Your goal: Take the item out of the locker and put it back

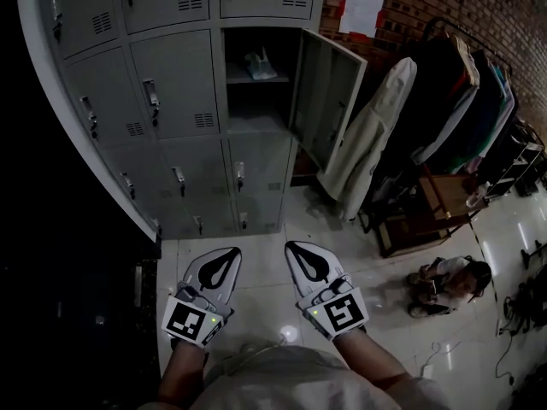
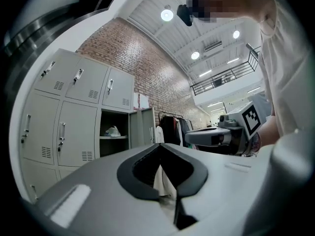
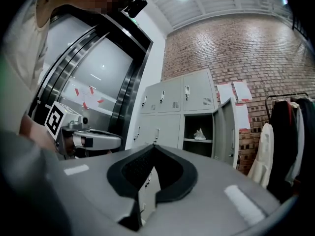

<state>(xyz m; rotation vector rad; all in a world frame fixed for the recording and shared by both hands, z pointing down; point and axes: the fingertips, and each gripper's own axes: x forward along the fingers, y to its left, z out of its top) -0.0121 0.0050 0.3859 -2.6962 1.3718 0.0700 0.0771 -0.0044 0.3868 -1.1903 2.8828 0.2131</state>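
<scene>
The grey locker bank (image 1: 171,101) has one compartment open (image 1: 256,92), its door (image 1: 329,101) swung out to the right. A small pale item (image 1: 259,64) lies on that compartment's upper shelf; it also shows as the same item (image 2: 112,131) in the left gripper view and as the item (image 3: 199,134) in the right gripper view. My left gripper (image 1: 231,251) and right gripper (image 1: 296,247) hang side by side low over the floor, well short of the lockers. Both are shut with nothing between the jaws, as the left gripper (image 2: 158,145) and right gripper (image 3: 153,145) show in their own views.
A pale coat (image 1: 369,135) hangs just right of the open door, on a clothes rack (image 1: 479,101) full of dark garments. Below it stands a wooden frame (image 1: 419,216). A person (image 1: 449,282) crouches on the tiled floor at the right. A dark wall (image 1: 60,272) runs along the left.
</scene>
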